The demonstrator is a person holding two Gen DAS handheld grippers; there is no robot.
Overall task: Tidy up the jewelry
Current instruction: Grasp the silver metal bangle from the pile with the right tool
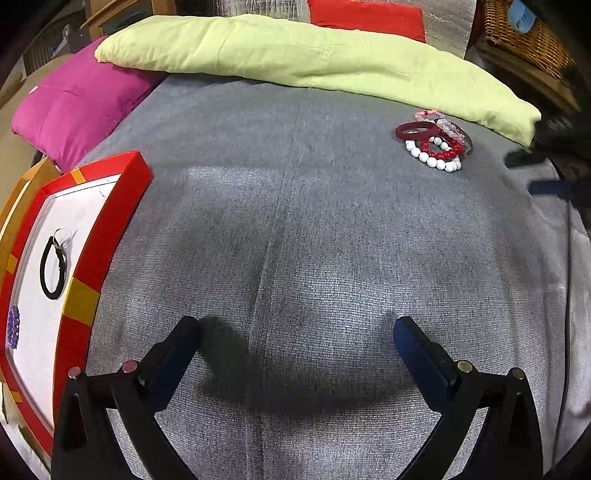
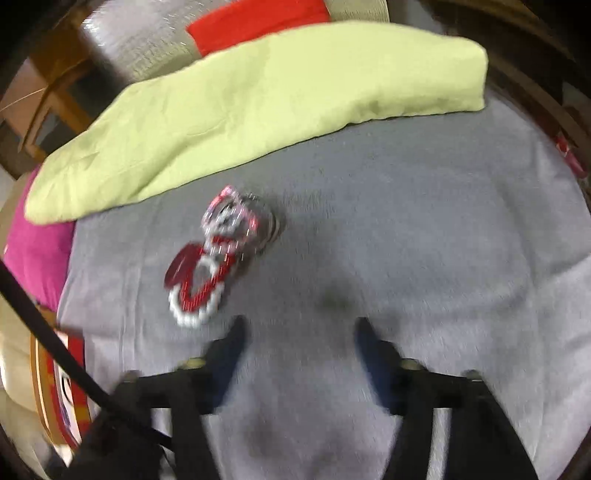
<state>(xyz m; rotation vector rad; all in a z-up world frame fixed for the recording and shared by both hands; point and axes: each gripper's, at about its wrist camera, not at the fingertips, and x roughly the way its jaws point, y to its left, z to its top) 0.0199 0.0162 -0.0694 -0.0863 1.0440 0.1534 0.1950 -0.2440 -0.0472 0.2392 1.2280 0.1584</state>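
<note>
A pile of bracelets (image 1: 436, 142) lies on the grey cloth at the far right: white beads, red beads, a dark red band and pink beads. A red-framed box (image 1: 110, 206) with a white lining stands at the left and holds a black hair tie (image 1: 53, 267) and a purple bead piece (image 1: 13, 326). My left gripper (image 1: 295, 332) hovers open over bare cloth, nothing between its fingers. In the blurred right wrist view, the bracelets (image 2: 218, 254) lie ahead and to the left of my right gripper (image 2: 299, 332), whose jaws stand apart with nothing between them.
A pale green cushion (image 1: 314, 55) runs along the back, right behind the bracelets. A magenta cushion (image 1: 74, 110) lies at the back left and a red one (image 1: 365, 16) further back. A wicker basket (image 1: 524, 33) stands at the far right. A black strap (image 2: 55, 343) crosses the right view's left side.
</note>
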